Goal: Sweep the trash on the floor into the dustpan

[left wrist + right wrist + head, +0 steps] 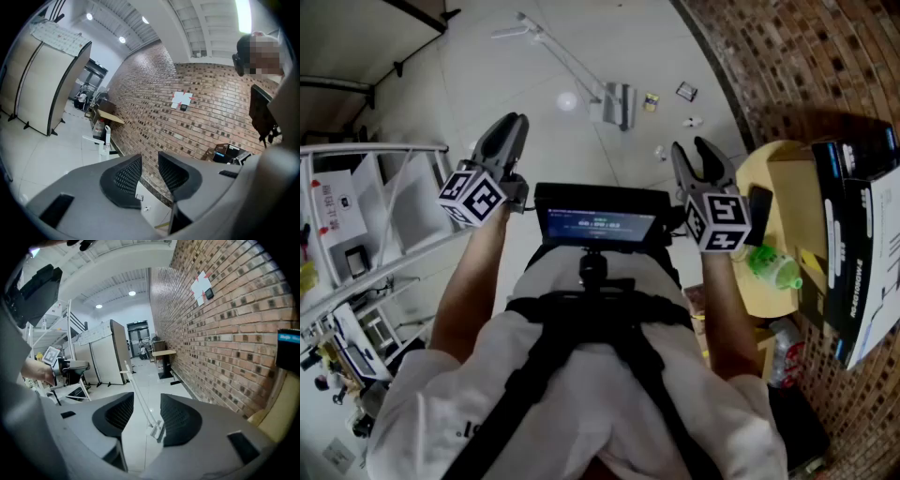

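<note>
A white long-handled sweeping tool (617, 103) stands on the pale floor ahead; I cannot tell whether it is the broom or the dustpan. It also shows between the right jaws in the right gripper view (156, 429). Small trash pieces (651, 101) lie scattered near it by the brick wall, along with a white ball (567, 100). My left gripper (510, 126) is held in the air, its jaws a narrow gap apart with nothing between them. My right gripper (699, 150) hangs open and empty. Both are well short of the tool.
A round wooden table (754, 286) at my right carries black boxes (853, 234) and a green bottle (773, 267). The brick wall (787, 56) curves along the right. A white metal rack (384, 216) stands at my left. A screen (600, 220) sits at my chest.
</note>
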Available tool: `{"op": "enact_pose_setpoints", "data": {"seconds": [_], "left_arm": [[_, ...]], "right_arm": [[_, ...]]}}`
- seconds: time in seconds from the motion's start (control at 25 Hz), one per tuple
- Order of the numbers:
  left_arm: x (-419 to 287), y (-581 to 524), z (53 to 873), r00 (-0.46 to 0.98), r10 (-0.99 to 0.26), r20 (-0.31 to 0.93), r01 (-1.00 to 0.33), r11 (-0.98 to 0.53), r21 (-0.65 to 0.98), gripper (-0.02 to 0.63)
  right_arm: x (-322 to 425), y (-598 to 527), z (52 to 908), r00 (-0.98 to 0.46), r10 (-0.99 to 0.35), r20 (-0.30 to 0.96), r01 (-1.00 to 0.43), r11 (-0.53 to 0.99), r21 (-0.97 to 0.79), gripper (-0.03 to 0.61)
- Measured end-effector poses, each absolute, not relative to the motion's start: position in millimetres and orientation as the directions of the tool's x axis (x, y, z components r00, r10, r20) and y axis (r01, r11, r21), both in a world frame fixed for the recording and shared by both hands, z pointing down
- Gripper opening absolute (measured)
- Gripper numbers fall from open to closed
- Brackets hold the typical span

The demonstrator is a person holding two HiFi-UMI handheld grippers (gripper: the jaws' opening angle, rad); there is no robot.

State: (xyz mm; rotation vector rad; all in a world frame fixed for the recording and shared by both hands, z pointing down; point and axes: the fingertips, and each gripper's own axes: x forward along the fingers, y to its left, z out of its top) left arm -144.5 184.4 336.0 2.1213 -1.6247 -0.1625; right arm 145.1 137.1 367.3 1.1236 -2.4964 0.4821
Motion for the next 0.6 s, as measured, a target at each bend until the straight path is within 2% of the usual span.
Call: {"op": "enact_pose_setpoints", "data": {"seconds": [0.36, 0.6], "left_arm": [[-142, 181, 328, 0.250, -0.950, 0.186, -0.897, -0.155, 0.414, 0.094], [-125, 181, 327, 0.225, -0.956, 0.187, -0.908, -0.136, 0.397, 0.094]], "right_arm": [[138, 130, 370, -0.656, -0.606, 0.451, -0.729, 0.663, -0.170, 0.190], [164, 126, 385, -0.663, -0.594, 0.456, -0.721, 0.671, -0.175, 0.190]]}}
